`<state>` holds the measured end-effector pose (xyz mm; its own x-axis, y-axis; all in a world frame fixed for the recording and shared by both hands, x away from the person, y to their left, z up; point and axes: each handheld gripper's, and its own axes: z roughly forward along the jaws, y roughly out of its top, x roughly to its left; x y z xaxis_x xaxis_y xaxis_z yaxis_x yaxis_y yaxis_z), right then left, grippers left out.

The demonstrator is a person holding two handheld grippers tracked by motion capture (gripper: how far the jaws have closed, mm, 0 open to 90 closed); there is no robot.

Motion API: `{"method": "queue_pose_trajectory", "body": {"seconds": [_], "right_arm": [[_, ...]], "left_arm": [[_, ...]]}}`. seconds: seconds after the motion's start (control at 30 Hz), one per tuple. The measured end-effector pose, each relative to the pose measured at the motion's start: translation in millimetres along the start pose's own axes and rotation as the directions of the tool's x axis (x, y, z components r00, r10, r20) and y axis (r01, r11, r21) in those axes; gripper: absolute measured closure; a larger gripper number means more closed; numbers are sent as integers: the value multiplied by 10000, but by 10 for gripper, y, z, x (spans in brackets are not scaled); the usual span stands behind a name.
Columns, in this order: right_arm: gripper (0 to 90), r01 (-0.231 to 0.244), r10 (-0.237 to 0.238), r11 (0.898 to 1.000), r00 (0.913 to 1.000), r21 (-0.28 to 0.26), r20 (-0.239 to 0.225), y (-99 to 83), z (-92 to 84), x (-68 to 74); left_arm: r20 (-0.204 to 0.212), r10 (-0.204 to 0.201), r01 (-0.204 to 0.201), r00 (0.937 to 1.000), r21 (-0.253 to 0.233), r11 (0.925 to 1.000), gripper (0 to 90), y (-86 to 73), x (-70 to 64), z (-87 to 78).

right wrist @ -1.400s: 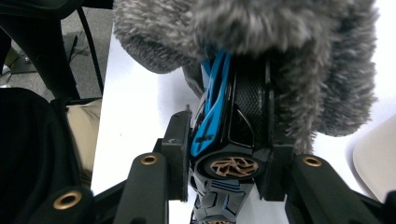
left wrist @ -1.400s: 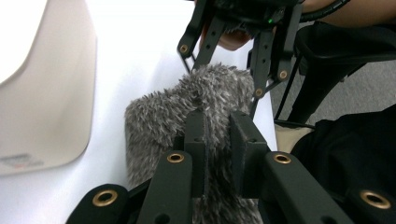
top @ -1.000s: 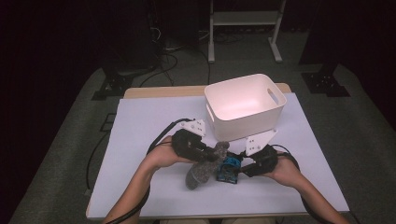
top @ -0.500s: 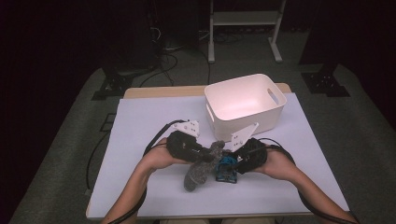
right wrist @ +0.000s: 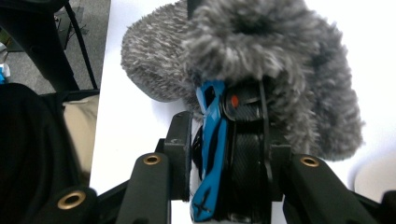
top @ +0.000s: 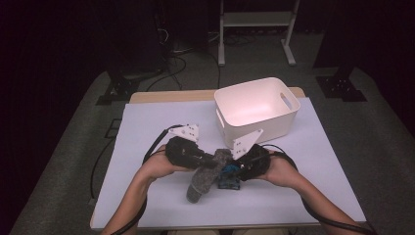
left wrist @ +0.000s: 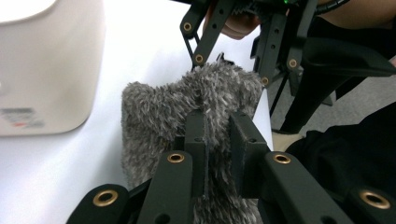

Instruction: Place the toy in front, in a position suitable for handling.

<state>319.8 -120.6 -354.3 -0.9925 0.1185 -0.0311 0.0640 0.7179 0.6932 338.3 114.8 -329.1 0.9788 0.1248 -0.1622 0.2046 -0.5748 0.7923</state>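
A grey furry cover [top: 201, 180] hangs between my two grippers above the white table [top: 147, 122]. My left gripper [top: 211, 160] is shut on a fold of the furry cover [left wrist: 154, 107], its jaws [left wrist: 218, 130] pinched tight into the pile. My right gripper [top: 235, 170] is shut on a blue and black device [right wrist: 212, 140], upright between its pads; its jaws have just closed a little further on it. The furry cover [right wrist: 261, 42] wraps the device's far end. The device [top: 229, 182] shows as a blue patch under the right gripper.
A white plastic bin [top: 254, 105] with handle cut-outs stands at the back right of the table, just behind the grippers, and its wall [left wrist: 46, 65] is close on the left in the left gripper view. A metal stand [top: 254, 29] is on the floor beyond.
Both hands have shifted left across the table, keeping their holds. The right gripper has come closer to the left one and the cover hangs lower between them.
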Motion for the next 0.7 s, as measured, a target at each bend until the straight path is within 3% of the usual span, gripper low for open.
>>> {"method": "queue_pose_trajectory", "body": {"seconds": [0.1, 0.2, 0.27, 0.5, 0.7], "right_arm": [[662, 60, -76, 9977, 9997, -678, -236, 96, 28, -11], [661, 269, -283, 9986, 9991, -463, -314, 193, 102, 5], [660, 360, -369, 9989, 9989, -290, -283, 214, 102, -4], [654, 341, -341, 9993, 9994, -150, 17, 88, -38, 29], [651, 162, -158, 9994, 9998, -321, 140, -41, -130, 17]], "left_arm": [[-177, 48, -49, 9998, -53, 10000, 788, 21, -3, -102], [-230, 81, -80, 9997, 66, 9999, 788, 23, -10, -81], [-166, -13, 10, 9999, -141, 9999, 788, 6, 1, -69], [47, 127, -126, 9999, -207, 9997, 787, 43, 4, 69], [67, 56, -56, 10000, 93, 9999, 787, 41, 18, 175]]}}
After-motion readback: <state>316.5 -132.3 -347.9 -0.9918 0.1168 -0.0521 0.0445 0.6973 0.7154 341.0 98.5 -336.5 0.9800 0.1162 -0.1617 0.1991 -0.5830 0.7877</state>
